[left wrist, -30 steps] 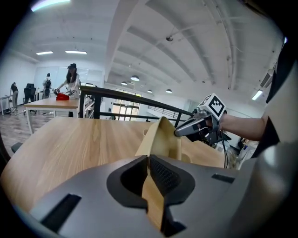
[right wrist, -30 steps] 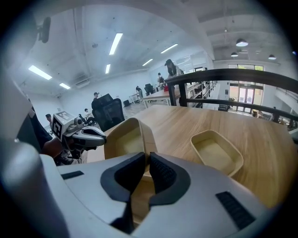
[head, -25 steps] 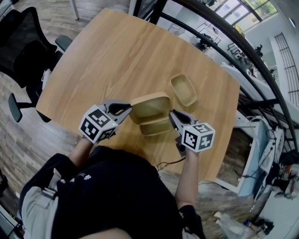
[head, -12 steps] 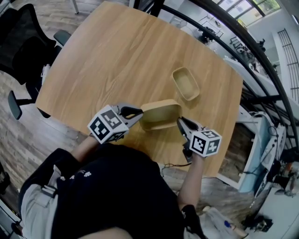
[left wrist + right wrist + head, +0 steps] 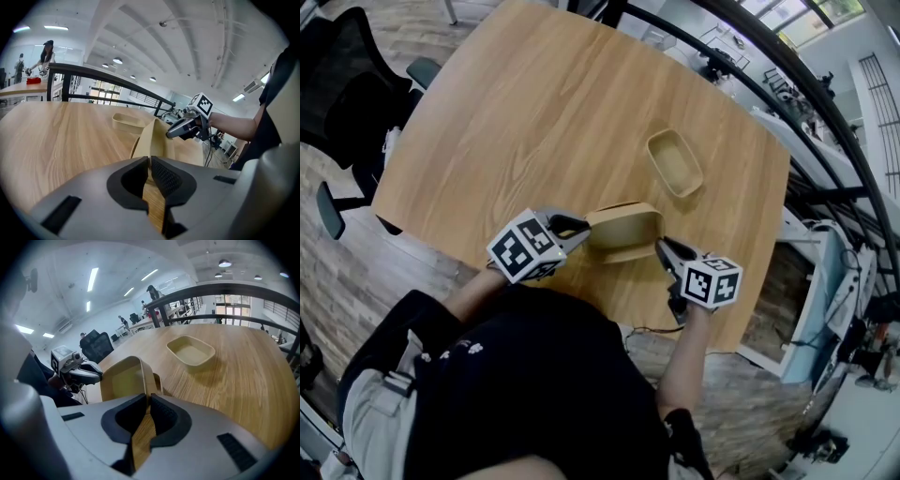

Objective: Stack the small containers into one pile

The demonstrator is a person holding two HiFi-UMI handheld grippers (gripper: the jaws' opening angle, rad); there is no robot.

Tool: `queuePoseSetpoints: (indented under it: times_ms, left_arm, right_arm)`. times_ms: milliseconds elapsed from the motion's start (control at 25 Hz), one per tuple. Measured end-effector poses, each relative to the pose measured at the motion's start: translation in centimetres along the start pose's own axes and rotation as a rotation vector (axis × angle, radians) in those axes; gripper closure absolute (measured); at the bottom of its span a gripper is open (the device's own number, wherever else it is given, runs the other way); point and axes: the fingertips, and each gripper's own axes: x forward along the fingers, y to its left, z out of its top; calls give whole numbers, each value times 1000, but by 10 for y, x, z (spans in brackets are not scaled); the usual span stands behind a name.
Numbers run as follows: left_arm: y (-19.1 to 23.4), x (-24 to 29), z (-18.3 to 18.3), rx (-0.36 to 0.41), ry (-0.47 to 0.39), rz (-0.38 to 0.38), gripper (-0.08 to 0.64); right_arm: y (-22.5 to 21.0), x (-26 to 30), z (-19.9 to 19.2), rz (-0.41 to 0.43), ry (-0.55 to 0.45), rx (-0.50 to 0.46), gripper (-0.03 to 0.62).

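Observation:
Both grippers hold one tan container (image 5: 625, 223) by its opposite short rims, just above a second tan container (image 5: 630, 253) that peeks out beneath it near the table's front edge. My left gripper (image 5: 581, 228) is shut on the left rim, which shows in its own view as a thin wall (image 5: 157, 136) running into the left gripper's jaws (image 5: 150, 161). My right gripper (image 5: 661, 248) is shut on the right rim (image 5: 124, 378), pinched at the right gripper's jaws (image 5: 148, 399). A third, empty container (image 5: 675, 162) (image 5: 191, 351) (image 5: 127, 123) sits apart, farther back and to the right.
The round wooden table (image 5: 534, 112) ends just in front of the stack. A black office chair (image 5: 337, 84) stands at the left. A dark railing (image 5: 787, 103) curves behind the table at the right. People (image 5: 44, 51) stand far off at another desk.
Both grippers carried the held container rightwards and down, from beside and above the lower container to almost covering it. The third container has not moved.

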Motion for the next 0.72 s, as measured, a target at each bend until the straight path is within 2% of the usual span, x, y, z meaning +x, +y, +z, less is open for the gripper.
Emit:
queuePoseSetpoints:
  times_ms: [520, 720]
  left_arm:
    - [13, 9, -7, -33, 18, 12, 526]
    - [15, 10, -8, -41, 15, 15, 525]
  right_arm:
    - [-5, 10, -4, -7, 7, 26, 552]
    - [-6, 12, -2, -33, 14, 2, 552]
